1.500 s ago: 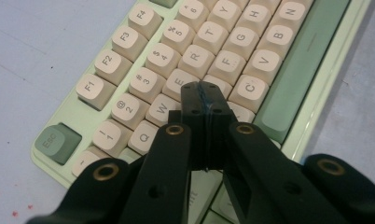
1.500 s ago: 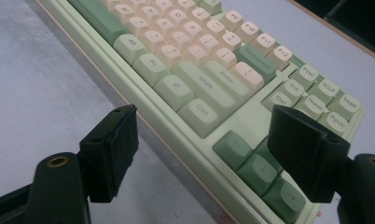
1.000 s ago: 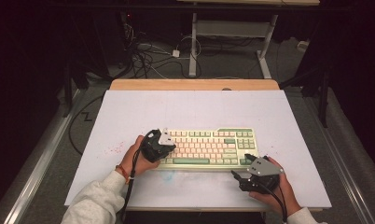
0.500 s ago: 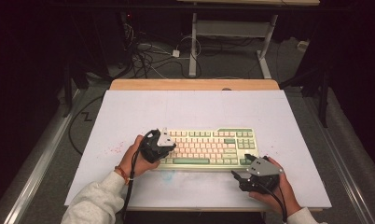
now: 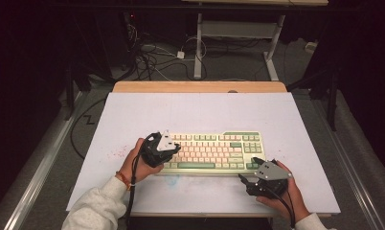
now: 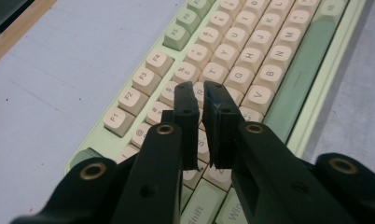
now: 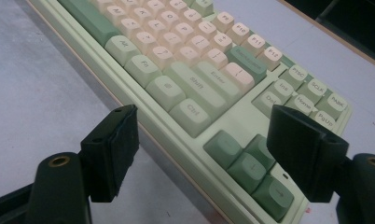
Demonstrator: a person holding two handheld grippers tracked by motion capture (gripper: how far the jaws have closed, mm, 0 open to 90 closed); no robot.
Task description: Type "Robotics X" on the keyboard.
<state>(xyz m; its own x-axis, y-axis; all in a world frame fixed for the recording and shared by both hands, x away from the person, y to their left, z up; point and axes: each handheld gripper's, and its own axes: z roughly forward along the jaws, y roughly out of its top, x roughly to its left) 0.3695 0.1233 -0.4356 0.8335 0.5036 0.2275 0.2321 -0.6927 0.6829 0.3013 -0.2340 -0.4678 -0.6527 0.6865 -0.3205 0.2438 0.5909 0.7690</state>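
A pale green keyboard with cream and green keys lies on the white table top. My left gripper rests over the keyboard's left end. In the left gripper view the keyboard fills the background, and the left gripper hovers above the number and letter keys, its jaws almost touching with nothing between them. My right gripper sits at the keyboard's near right corner. In the right gripper view it stands wide open, its jaws on either side of the Ctrl and arrow keys of the keyboard.
A wooden strip borders the table's far edge. Beyond it are tangled cables on the floor and a white desk frame. Faint pink and blue marks stain the sheet near the left hand.
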